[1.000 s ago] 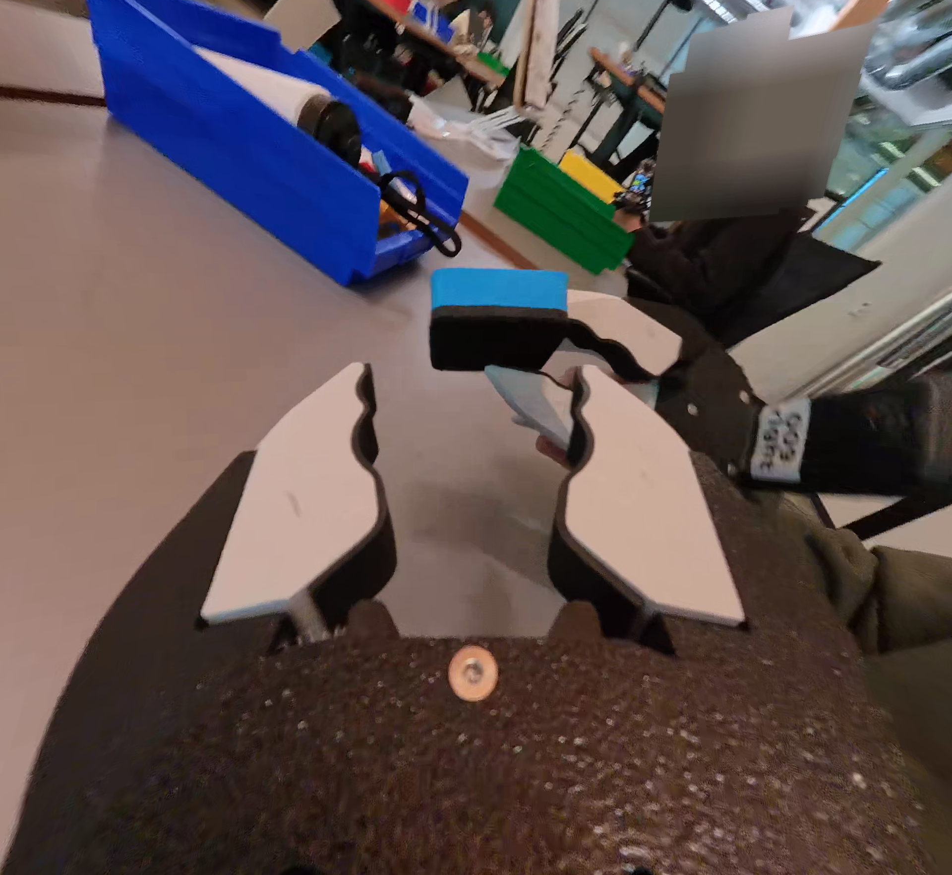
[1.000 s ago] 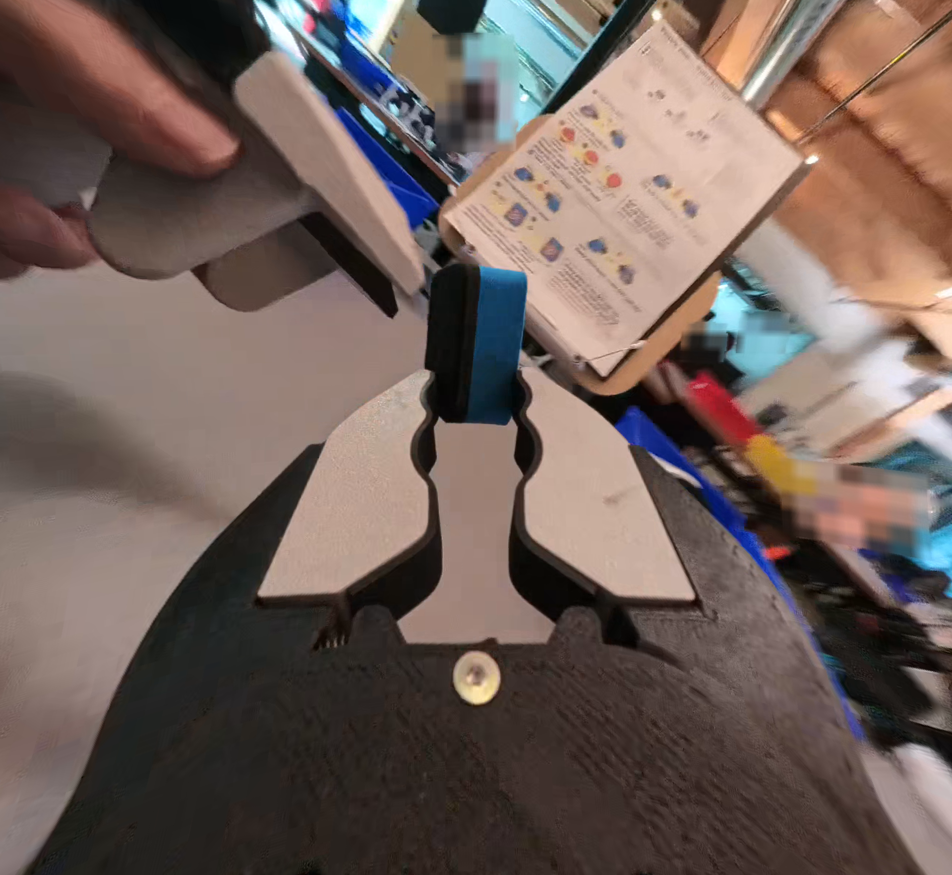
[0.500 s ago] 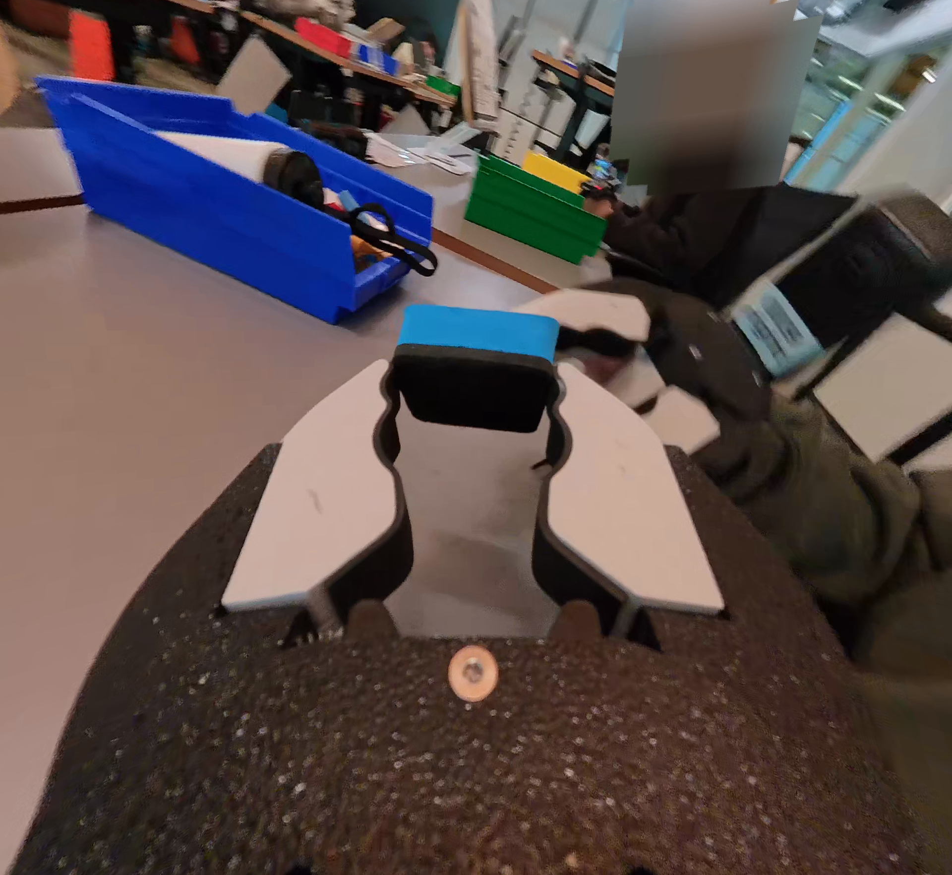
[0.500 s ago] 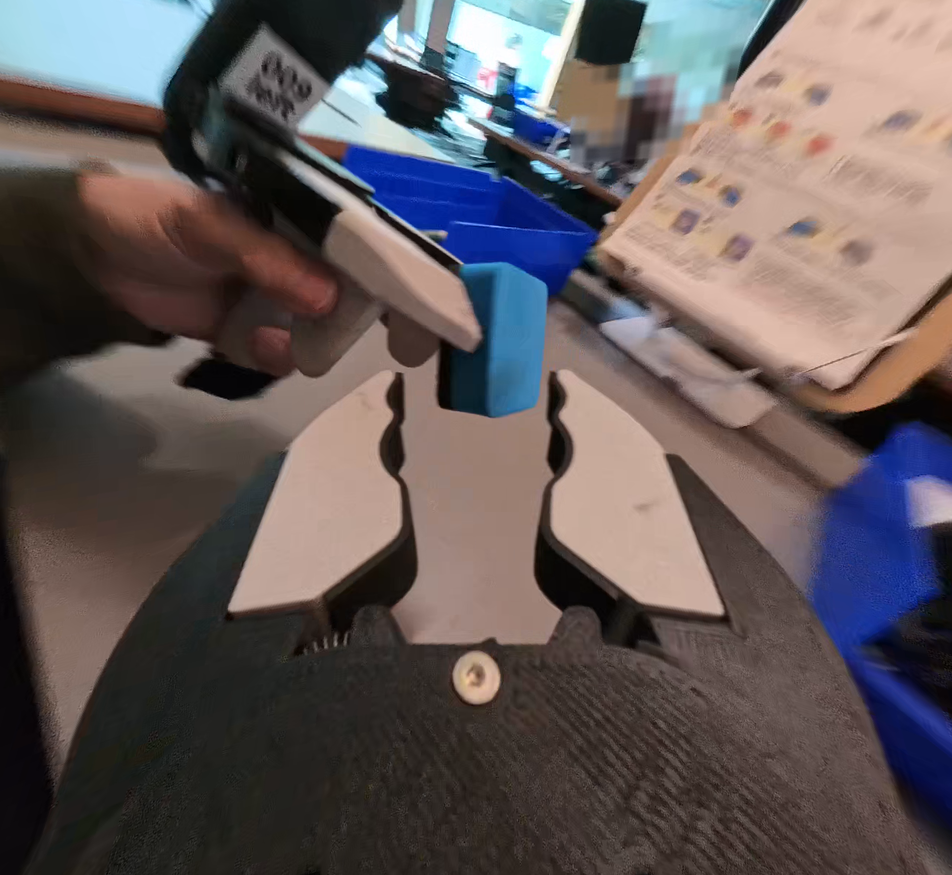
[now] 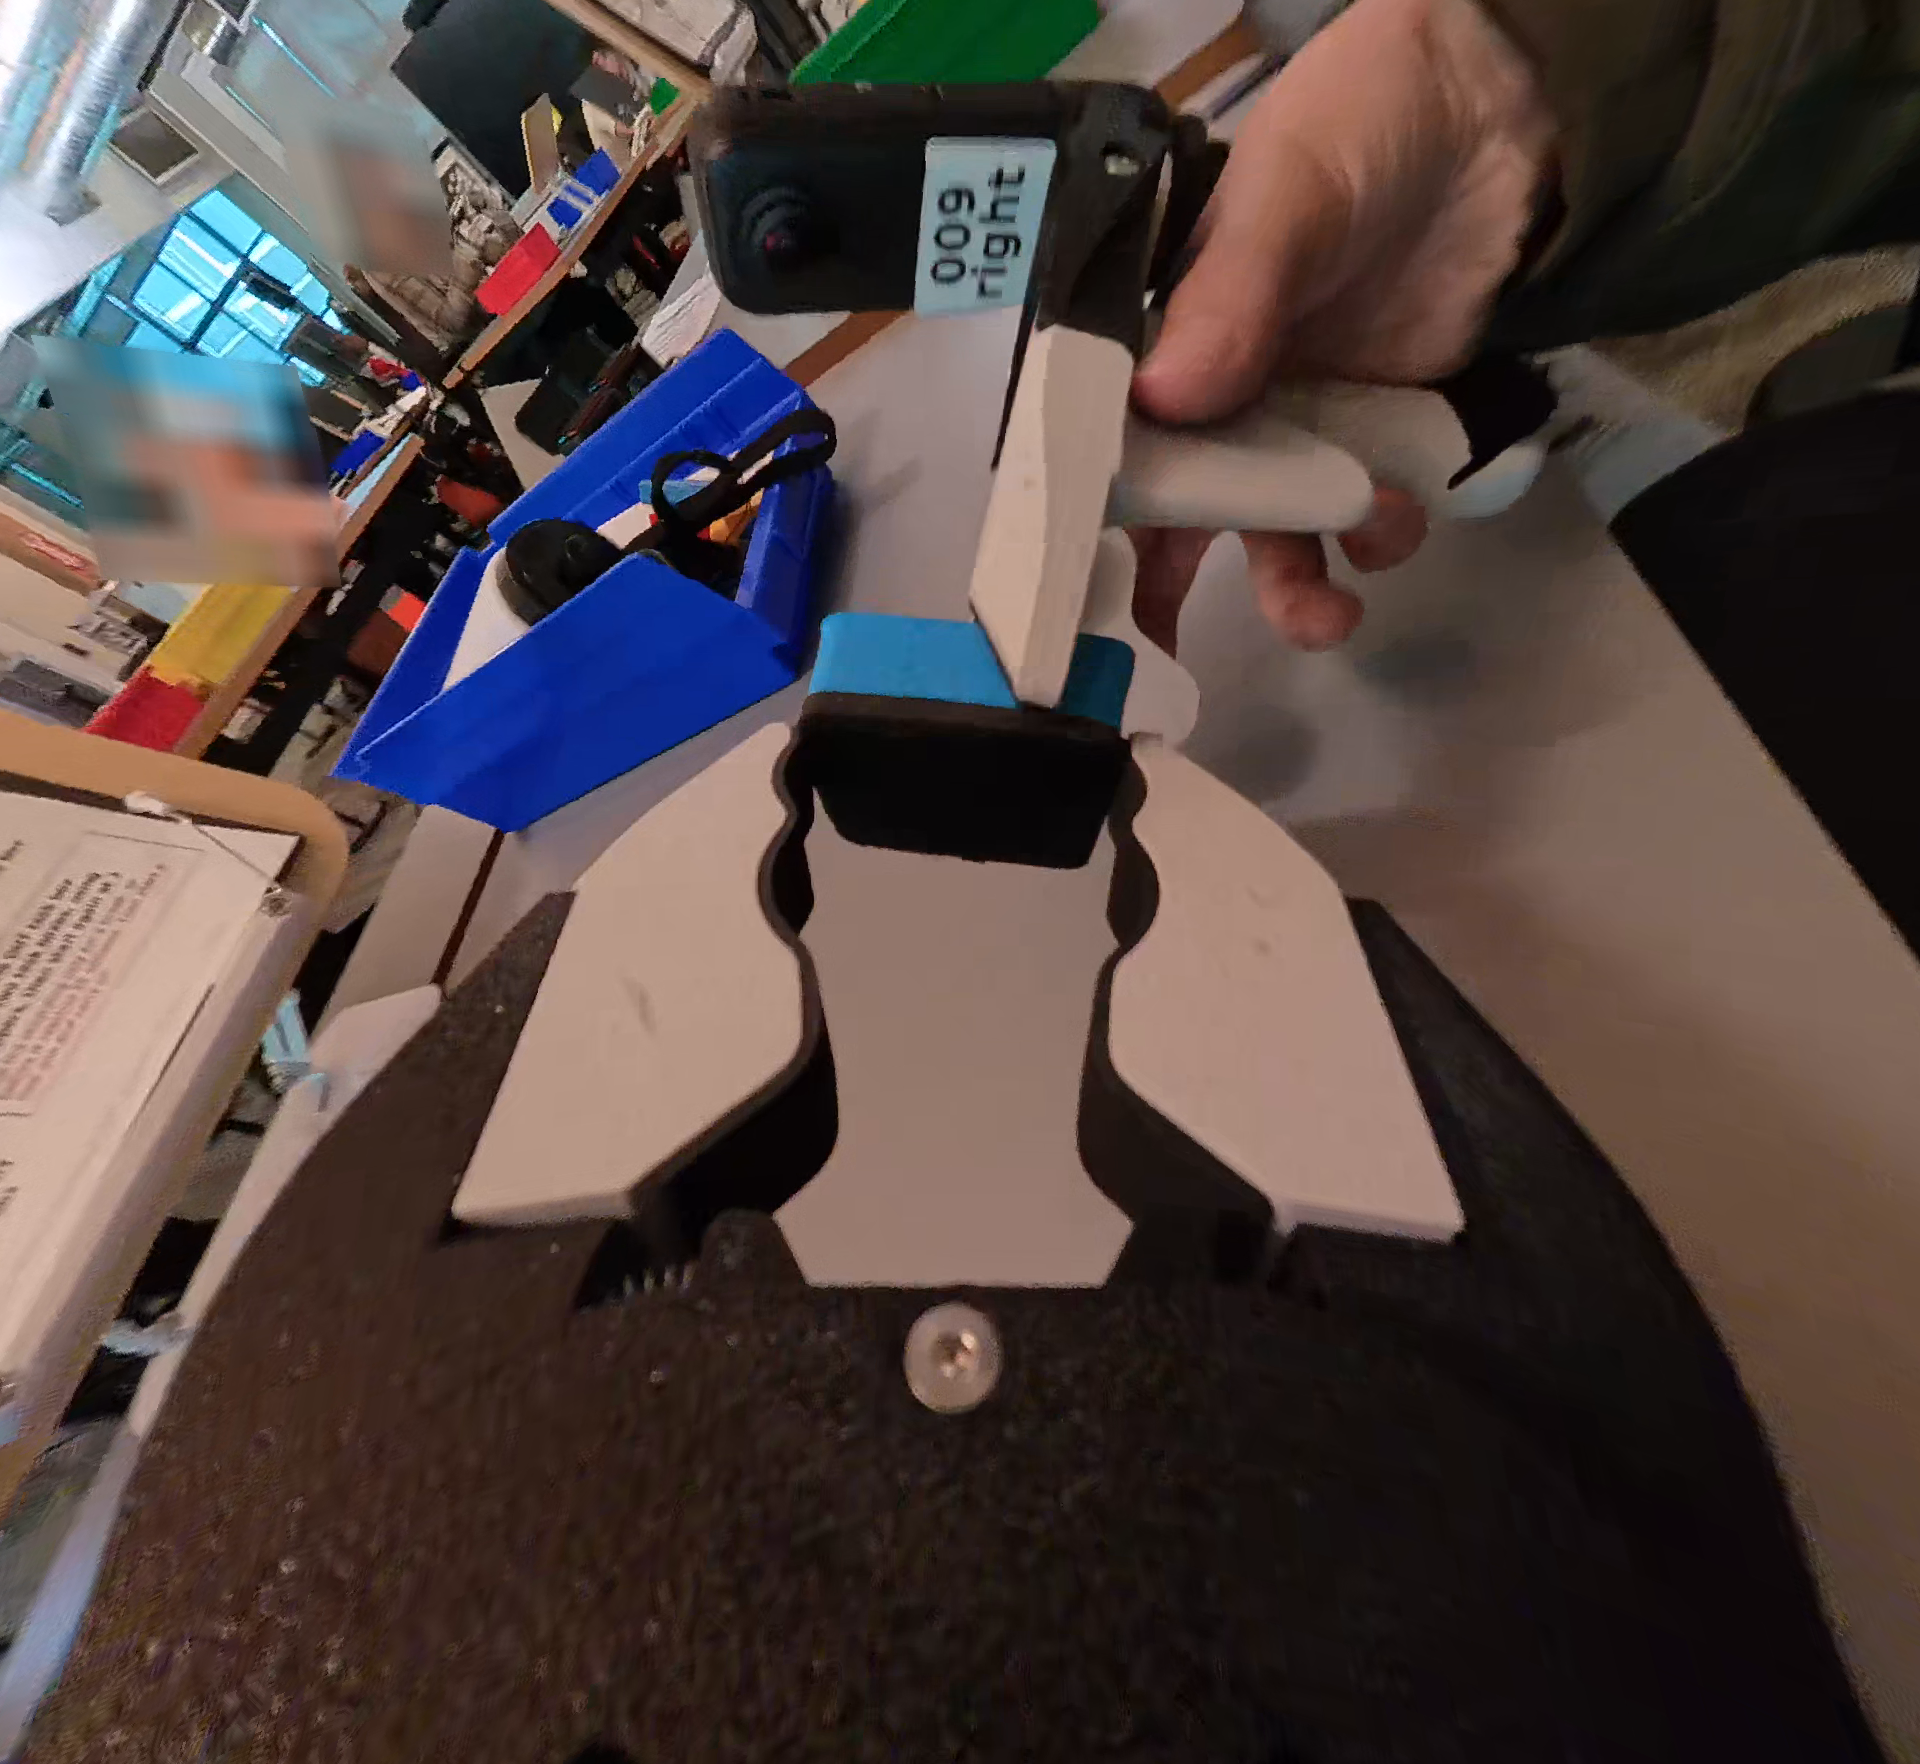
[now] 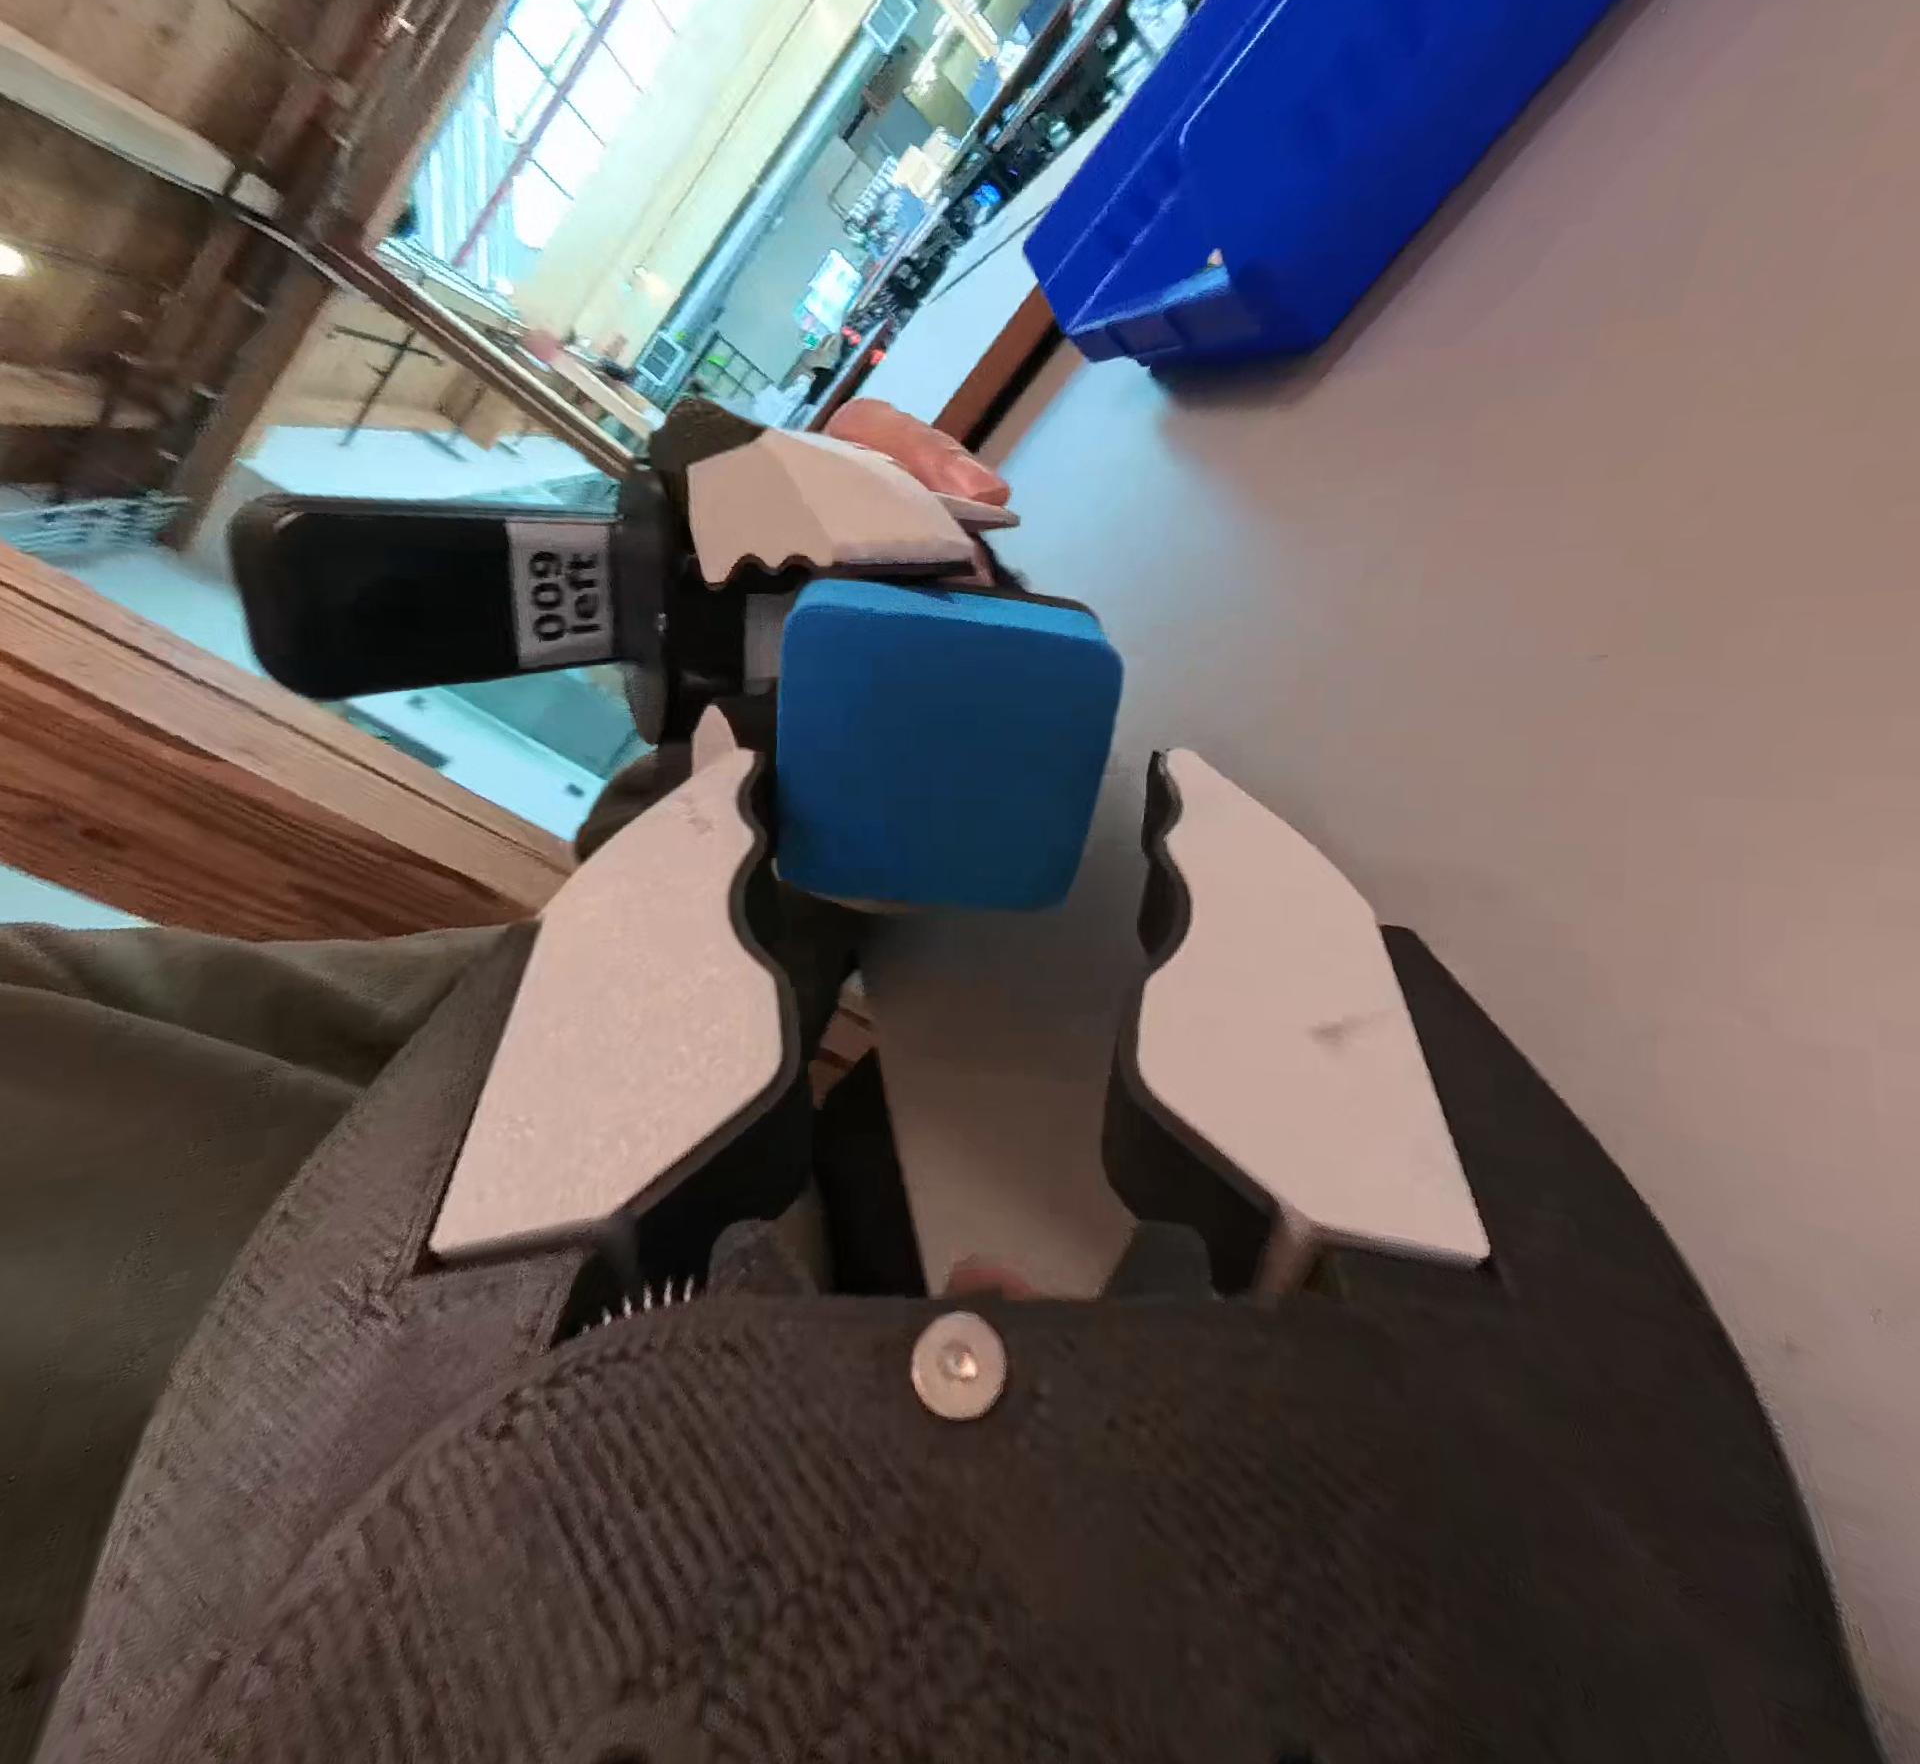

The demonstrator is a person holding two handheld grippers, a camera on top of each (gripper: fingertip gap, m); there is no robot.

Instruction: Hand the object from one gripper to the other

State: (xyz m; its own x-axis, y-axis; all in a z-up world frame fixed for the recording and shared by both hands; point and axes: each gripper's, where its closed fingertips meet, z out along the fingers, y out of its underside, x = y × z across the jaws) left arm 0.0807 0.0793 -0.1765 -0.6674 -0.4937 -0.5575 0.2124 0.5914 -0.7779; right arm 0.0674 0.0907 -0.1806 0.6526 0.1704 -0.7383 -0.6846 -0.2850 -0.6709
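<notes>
The blue-and-black block [image 5: 961, 738], a second ago in the right hand-held gripper [image 6: 956, 810], now sits pinched by the left hand-held gripper [image 5: 961, 784]. The right one (jaws wide) straddles it without gripping; the handover looks essentially done.

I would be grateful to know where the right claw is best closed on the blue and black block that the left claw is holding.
Probably on the free end of the block, pinching its blue face and black back. The left claw holds its side edges, so those flat faces are open. The right claw already straddles it, one finger by the blue face.
</notes>
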